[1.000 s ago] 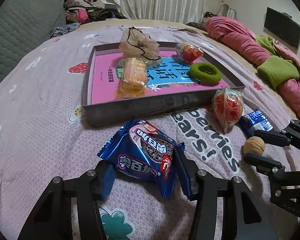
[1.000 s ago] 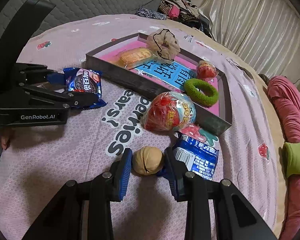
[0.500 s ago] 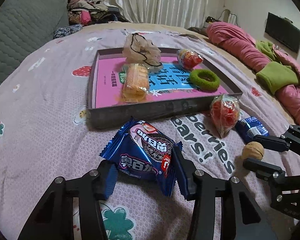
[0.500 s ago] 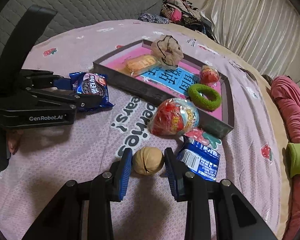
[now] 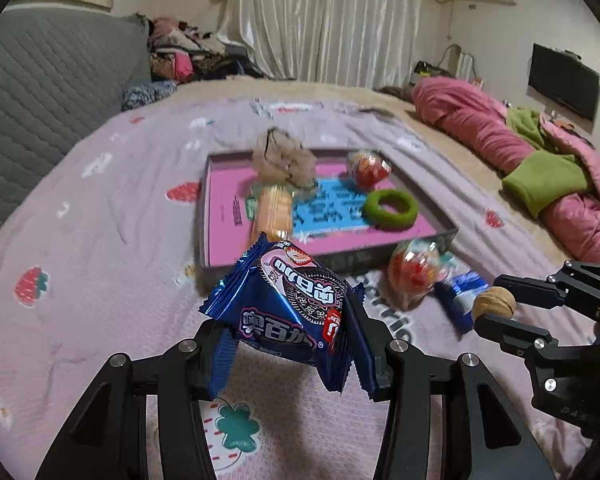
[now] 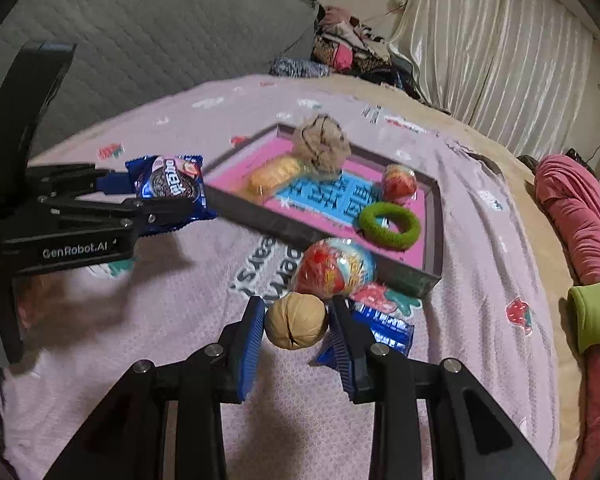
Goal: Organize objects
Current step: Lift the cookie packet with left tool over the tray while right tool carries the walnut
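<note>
The left tongs [image 5: 288, 344] are seen closed partway on a blue cookie packet [image 5: 288, 308], whose crinkled sides are pinched between the two blue pads, and the packet is held clear of the bed's lilac strawberry-print cover [image 5: 100, 264]. In the right wrist view the same packet [image 6: 168, 188] is seen at the tip of the left tongs [image 6: 156, 200], raised above the cover and near the nearest corner of the tray. The right tongs [image 6: 296, 324] are closed to a narrow gap on a walnut [image 6: 296, 322], which is pressed between the pads on both sides and is likewise lifted off the cover; in the left wrist view the walnut [image 5: 494, 309] is seen gripped at the tip of the right tongs [image 5: 496, 308]. A shallow grey tray with a pink and blue lining [image 6: 324, 236] lies on the cover towards the middle of the bed, and in it a beige scrunchie [image 6: 322, 142], an orange snack pack [image 6: 274, 174], a small red wrapped sweet [image 6: 398, 182] and a green hair ring [image 6: 388, 226] are found. Just outside the tray's near wall a red and blue wrapped ball [image 6: 334, 266] rests on the cover, touching the wall, and a second blue packet [image 6: 384, 330] lies beside it, partly hidden behind the right tongs. A pink quilt with a green piece [image 5: 540, 172] is heaped along the bed's far right edge.
</note>
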The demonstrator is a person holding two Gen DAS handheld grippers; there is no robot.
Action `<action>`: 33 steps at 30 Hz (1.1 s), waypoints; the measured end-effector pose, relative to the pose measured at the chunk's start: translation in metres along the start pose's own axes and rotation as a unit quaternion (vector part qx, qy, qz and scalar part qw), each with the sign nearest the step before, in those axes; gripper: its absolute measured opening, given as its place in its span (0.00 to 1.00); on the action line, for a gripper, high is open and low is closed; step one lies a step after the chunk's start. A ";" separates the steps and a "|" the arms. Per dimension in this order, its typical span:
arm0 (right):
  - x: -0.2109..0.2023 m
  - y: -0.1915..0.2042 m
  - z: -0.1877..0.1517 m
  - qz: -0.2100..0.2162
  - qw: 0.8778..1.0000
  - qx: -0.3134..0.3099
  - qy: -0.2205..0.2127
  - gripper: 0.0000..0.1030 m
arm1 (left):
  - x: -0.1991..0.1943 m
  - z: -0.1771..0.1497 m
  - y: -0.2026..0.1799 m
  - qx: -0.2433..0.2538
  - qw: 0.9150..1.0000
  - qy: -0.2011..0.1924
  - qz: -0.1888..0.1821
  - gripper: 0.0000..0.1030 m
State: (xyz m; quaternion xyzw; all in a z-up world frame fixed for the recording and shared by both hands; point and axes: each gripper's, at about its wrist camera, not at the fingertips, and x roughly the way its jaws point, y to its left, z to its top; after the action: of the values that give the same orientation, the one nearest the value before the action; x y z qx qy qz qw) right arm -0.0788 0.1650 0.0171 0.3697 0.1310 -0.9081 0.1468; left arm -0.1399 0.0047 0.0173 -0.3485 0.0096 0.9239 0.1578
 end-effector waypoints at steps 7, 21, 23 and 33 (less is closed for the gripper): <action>-0.042 -0.012 0.012 0.015 0.998 0.025 -0.058 0.33 | -0.034 0.013 -0.006 0.004 1.000 -0.025 0.010 0.50; -0.076 -0.048 0.052 -0.003 0.993 0.045 -0.106 0.33 | -0.058 0.073 -0.010 0.005 0.998 -0.057 0.021 0.50; -0.078 -0.053 0.059 -0.008 0.993 0.046 -0.109 0.33 | -0.058 0.083 -0.011 0.008 0.998 -0.062 0.026 0.50; -0.078 -0.075 0.099 -0.029 0.989 0.047 -0.138 0.33 | -0.042 0.123 -0.014 0.010 0.996 -0.085 0.033 0.50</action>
State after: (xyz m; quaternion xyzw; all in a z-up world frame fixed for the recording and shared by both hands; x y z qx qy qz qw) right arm -0.1160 0.2131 0.1509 0.2437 0.0776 -0.9593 0.1195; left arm -0.1852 0.0215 0.1391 -0.2668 0.0172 0.9546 0.1314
